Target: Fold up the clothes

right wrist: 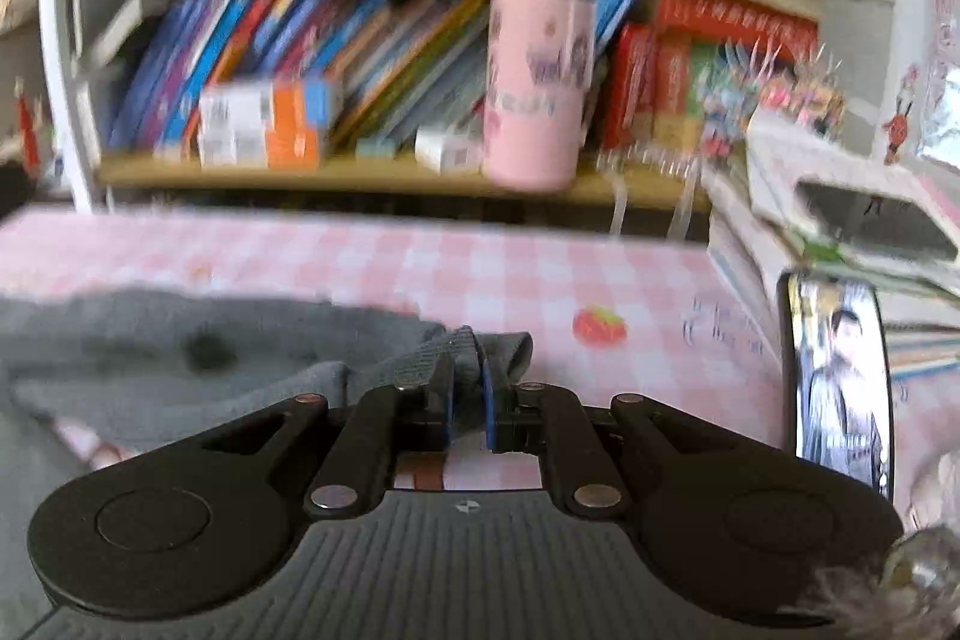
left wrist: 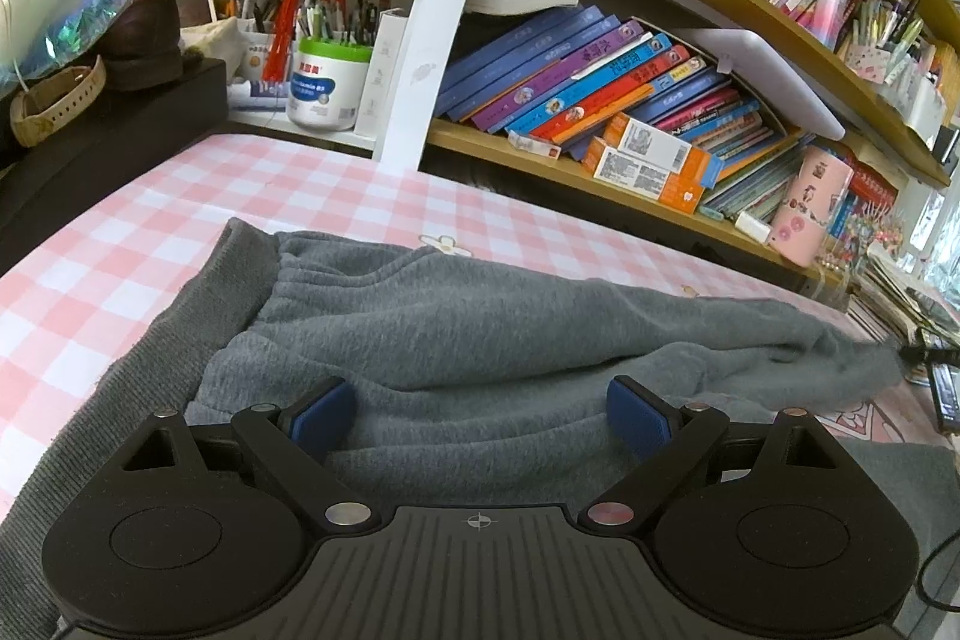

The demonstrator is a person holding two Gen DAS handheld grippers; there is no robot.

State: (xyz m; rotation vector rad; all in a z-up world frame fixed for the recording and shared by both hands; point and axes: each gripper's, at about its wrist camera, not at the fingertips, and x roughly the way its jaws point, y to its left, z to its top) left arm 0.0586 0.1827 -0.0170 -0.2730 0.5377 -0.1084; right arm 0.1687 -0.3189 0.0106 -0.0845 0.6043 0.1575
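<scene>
Grey fleece sweatpants [left wrist: 468, 328] lie spread on the pink checked tablecloth [left wrist: 180, 196], waistband at the left, a leg stretching right. My left gripper [left wrist: 477, 409] is open, its blue pads [left wrist: 321, 415] resting low over the pants with cloth between them but not pinched. In the blurred right wrist view my right gripper [right wrist: 467, 394] is shut on the ribbed cuff [right wrist: 462, 349] of the grey pants [right wrist: 180, 352] and holds it just above the tablecloth [right wrist: 540, 274].
A bookshelf [left wrist: 600, 172] full of books runs along the back. A pink tumbler [right wrist: 537, 82] stands on its lower board. A phone [right wrist: 840, 376] and stacked papers [right wrist: 840, 220] sit at the right. A dark box [left wrist: 108, 142] stands at the left.
</scene>
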